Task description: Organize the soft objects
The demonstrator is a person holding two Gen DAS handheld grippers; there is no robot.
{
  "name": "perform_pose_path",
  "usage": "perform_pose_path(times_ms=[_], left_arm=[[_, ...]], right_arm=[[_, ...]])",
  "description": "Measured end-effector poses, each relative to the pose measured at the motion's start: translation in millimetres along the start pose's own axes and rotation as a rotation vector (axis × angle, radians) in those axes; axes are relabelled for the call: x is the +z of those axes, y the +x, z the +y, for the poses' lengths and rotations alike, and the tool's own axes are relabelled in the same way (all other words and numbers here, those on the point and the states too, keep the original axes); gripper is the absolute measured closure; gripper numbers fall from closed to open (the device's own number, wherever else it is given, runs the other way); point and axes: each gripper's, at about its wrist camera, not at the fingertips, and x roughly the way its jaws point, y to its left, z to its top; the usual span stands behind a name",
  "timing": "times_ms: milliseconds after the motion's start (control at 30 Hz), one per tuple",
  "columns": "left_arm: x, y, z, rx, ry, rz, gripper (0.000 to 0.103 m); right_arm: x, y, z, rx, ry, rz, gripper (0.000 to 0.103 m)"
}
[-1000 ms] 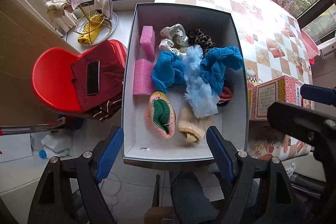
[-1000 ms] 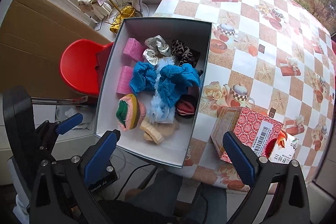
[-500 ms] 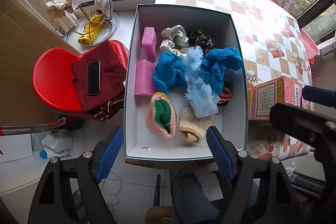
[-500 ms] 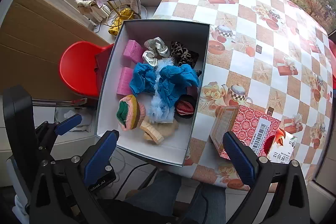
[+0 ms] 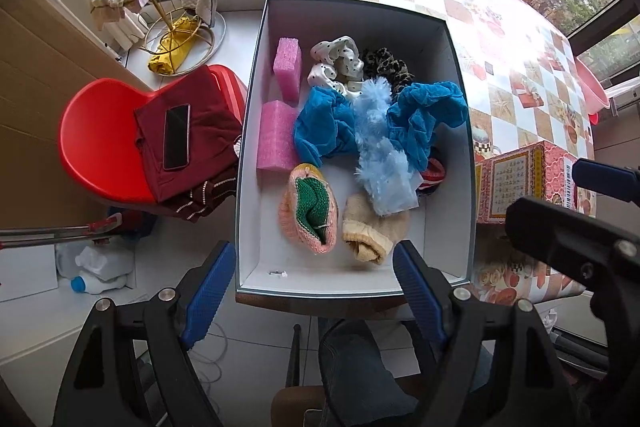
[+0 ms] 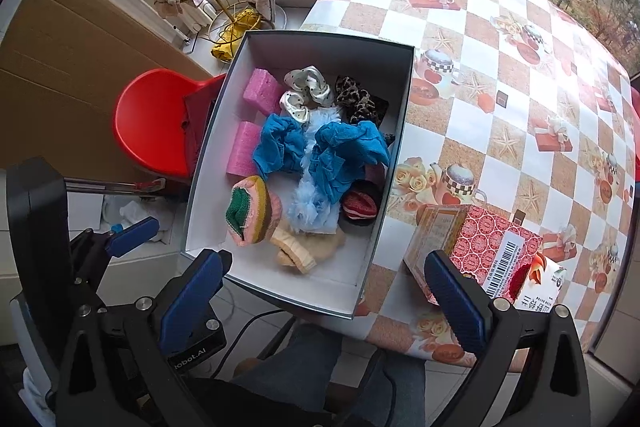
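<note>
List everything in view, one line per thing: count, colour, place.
box: 1, white inside, on the table's near edge
foam blocks: 2, pink, along the box's left wall
blue cloths: 2, bright blue, box middle
fluffy piece: 1, pale blue, between the blue cloths
dotted scrunchie: 1, white with dark dots, box far end
leopard scrunchie: 1, brown-black, beside the dotted one
knit hat: 1, pink and green, box near end
beige sock: 1, cream, right of the hat
carton: 1, red patterned, on the table right of the box
chair: 1, red, left of the box
phone: 1, black, on the chair's dark red cloth
left gripper: 1, blue pads, open
right gripper: 1, blue pads, open
</note>
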Motion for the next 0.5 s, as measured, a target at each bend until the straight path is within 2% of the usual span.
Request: perform_pose_path(times_ms=[333,433,500], left_arm=[[-5,6,12,-0.034,-0.075,0.031,0.020],[-8,1,16,-0.097,-0.104,-0.007,0.020],[-8,-2,15,-0.094,-0.104,-0.022,0.020]], right_arm=[[1,5,1,0.025,-0.008,0.004,0.001],[2,7,2,0.032,-0.013,0.008,0.001],[2,8,2,0.035,-0.018,0.010,0.001]])
